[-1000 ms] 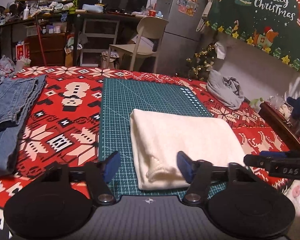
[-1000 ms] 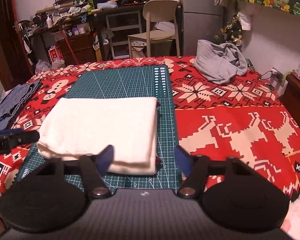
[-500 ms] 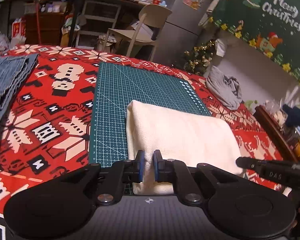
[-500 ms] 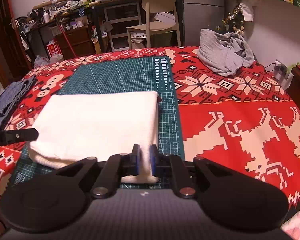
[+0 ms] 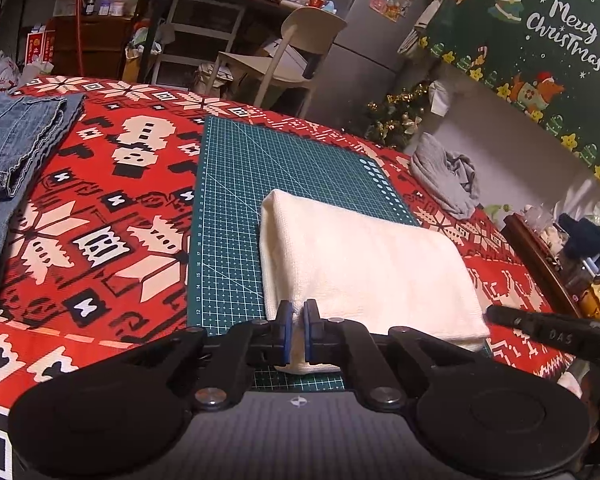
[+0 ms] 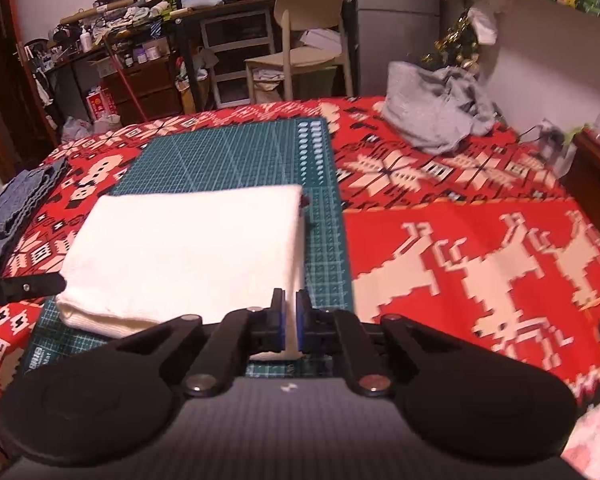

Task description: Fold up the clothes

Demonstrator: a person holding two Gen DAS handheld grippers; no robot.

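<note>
Both grippers' jaws, spread a second ago, now pinch the near corners of the folded white garment [image 5: 364, 268] on the cutting mat [image 5: 236, 184] mid-bed, left gripper [image 5: 295, 330] closing, right gripper [image 6: 290, 326] clamped; the next fold looks imminent.

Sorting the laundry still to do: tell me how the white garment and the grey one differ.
The white garment is folded into a flat rectangle; the grey garment is a crumpled heap. The white one lies on the green mat; the grey one sits on the red cover near the wall. Both grippers grip the white one's near edge; nothing touches the grey one. Both are plain, unpatterned cloth.
</note>
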